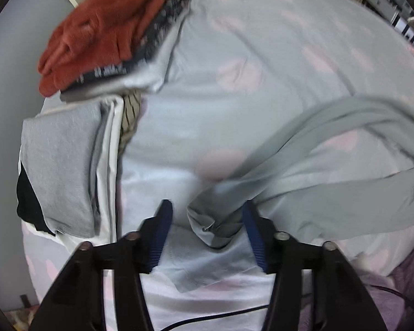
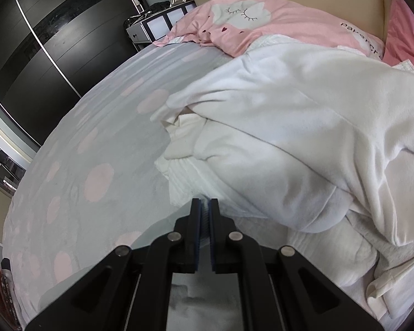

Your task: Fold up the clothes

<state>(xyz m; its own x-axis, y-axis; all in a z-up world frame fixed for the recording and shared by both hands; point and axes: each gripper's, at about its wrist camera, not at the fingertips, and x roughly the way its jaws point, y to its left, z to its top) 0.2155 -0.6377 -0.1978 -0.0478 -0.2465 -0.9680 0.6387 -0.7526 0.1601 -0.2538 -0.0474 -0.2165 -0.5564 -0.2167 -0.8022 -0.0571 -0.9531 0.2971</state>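
Clothes lie spread over the bed (image 1: 234,41), whose pale sheet with pink spots fills most of both views. Largest is the white heap (image 2: 303,138) of soft, thick garments, bunched and unfolded across the right half of the right wrist view, below a pink pillow (image 2: 262,24) at the upper centre. In the left wrist view a grey garment (image 1: 331,149) trails from the right edge down to lower centre, thin and limp, its long strips twisted over each other. Folded stacks sit at the left of that view: a rust-red top (image 1: 105,33) on dark patterned and grey pieces at upper left, and a grey folded piece (image 1: 60,165) over white and black below it.

The left gripper (image 1: 207,226) has its jaws wide, a bunched end of the grey garment lying between them, close to the right-hand jaw; it is not pinched. The right gripper (image 2: 206,215) has its jaws nearly together at the lower edge of the white heap; whether any cloth is caught between them I cannot tell.

My judgement: the grey garment is light and slack, will sag and drag, and wants holding at a hem or corner with both grippers to pull it flat.
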